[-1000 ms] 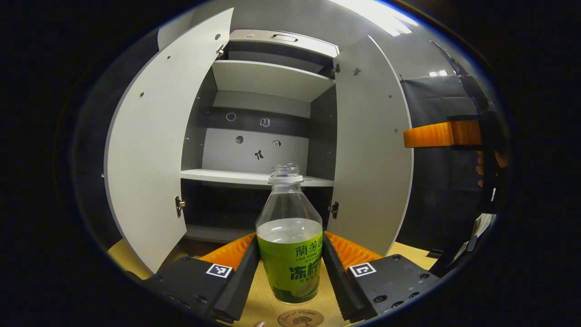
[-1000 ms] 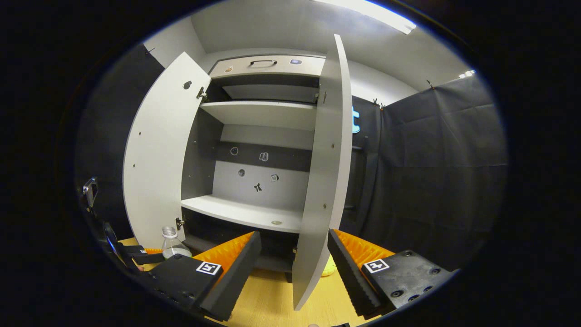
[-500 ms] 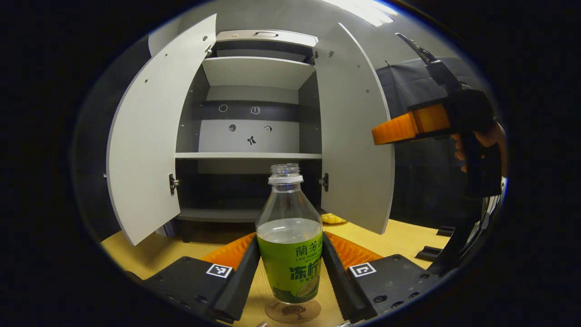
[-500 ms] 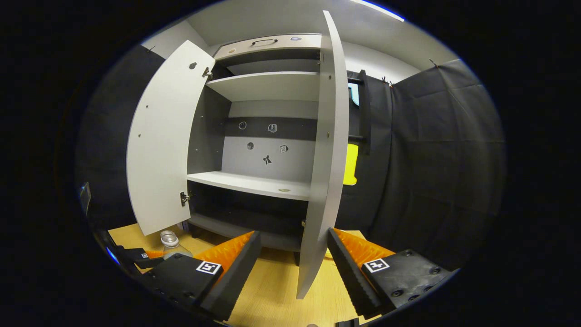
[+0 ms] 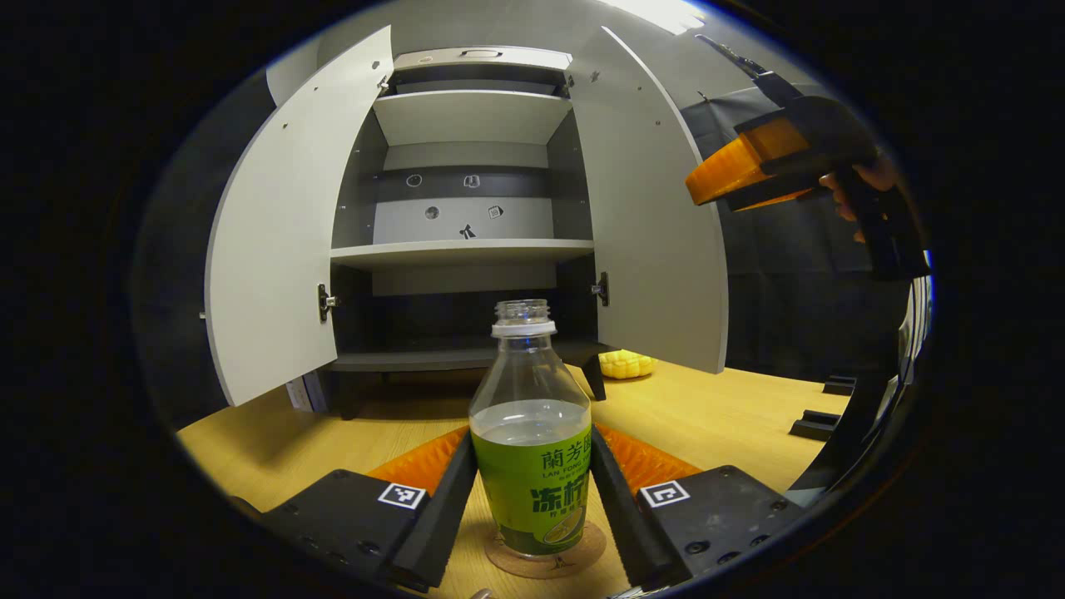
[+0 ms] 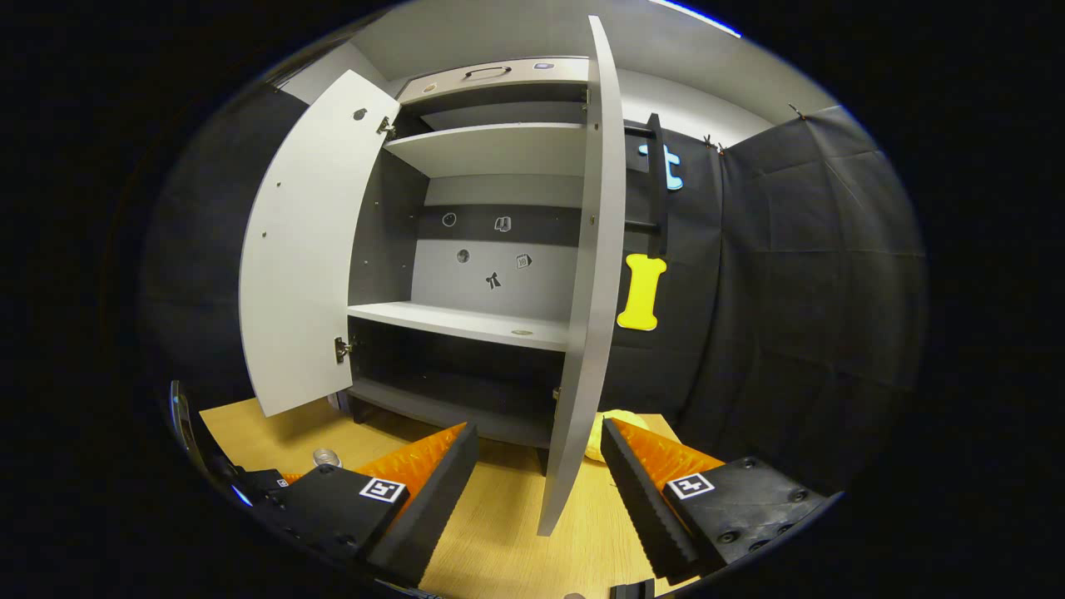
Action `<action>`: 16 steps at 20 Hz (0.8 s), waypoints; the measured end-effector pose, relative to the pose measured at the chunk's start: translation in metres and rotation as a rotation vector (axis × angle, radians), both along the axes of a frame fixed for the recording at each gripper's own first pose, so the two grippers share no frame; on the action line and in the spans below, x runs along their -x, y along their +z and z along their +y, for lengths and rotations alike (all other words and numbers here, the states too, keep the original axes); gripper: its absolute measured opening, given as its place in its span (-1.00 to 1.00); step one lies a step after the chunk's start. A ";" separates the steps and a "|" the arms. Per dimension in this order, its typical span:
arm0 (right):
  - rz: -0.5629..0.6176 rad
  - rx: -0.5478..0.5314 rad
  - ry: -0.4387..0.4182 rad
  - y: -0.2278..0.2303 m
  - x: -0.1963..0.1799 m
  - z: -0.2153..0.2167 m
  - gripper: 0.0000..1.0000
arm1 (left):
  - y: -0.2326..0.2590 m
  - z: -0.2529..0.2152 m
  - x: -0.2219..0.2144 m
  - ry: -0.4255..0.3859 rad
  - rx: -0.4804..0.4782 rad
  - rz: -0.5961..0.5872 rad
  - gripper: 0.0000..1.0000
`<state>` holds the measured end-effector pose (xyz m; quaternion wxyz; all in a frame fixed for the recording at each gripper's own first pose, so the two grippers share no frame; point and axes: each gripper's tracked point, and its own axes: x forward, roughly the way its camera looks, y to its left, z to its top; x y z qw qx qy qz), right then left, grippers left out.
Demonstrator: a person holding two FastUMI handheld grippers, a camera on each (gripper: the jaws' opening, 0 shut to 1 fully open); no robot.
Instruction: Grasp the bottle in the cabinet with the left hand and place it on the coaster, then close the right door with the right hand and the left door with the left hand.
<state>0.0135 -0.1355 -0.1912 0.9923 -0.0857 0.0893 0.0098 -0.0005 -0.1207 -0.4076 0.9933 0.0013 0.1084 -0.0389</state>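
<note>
Bottle point(image 5: 530, 433) stands upright between our left gripper point(image 5: 532, 499) fingers, both of them pressed against its labelled sides, so we hold it clamped. Its base sits on the coaster point(image 5: 545, 556), or just above it; we cannot tell whether full contact is made, but the coaster's rim shows all round the foot, so the bottle is centred over it. The long axis runs straight up, cap end open at the top, liquid filling roughly the lower half. We judge the placing step nearly done: what it turns on now is the fingers parting sideways without tipping the bottle, then backing off along the table point(image 5: 715, 416).

Beyond the bottle the cabinet point(image 5: 466, 249) stands with both doors swung out. The right door point(image 6: 586, 274) lies directly ahead of our right gripper point(image 6: 539, 482), seen almost edge-on, its lower edge sitting between the fingers, which are spread wide and hold nothing. That gripper is raised off to the right in the left gripper view point(image 5: 740, 166), near the door's outer face, so the right hand is clearly the nearer one for that door. We judge it must push from the outer side, sweeping the door leftward toward the cabinet.

The left door point(image 5: 274, 241) hangs open on the far side, left of the bottle and nearer our left hand. A yellow object point(image 5: 626, 363) lies on the table by the right door's foot, seemingly outside its swing.
</note>
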 end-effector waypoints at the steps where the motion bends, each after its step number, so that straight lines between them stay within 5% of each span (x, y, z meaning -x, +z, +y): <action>1: 0.005 0.004 0.003 -0.002 0.002 0.000 0.96 | 0.003 -0.001 0.000 0.001 -0.003 -0.015 0.59; 7: 0.015 0.019 0.030 -0.001 0.007 0.006 0.96 | -0.013 -0.006 0.008 0.001 -0.020 0.027 0.62; 10: 0.010 0.009 0.033 0.004 0.009 0.007 0.96 | -0.007 -0.006 0.010 0.009 -0.048 0.022 0.93; 16: -0.005 0.007 0.011 0.025 0.016 0.003 0.96 | 0.037 -0.001 -0.010 0.012 -0.010 -0.024 0.93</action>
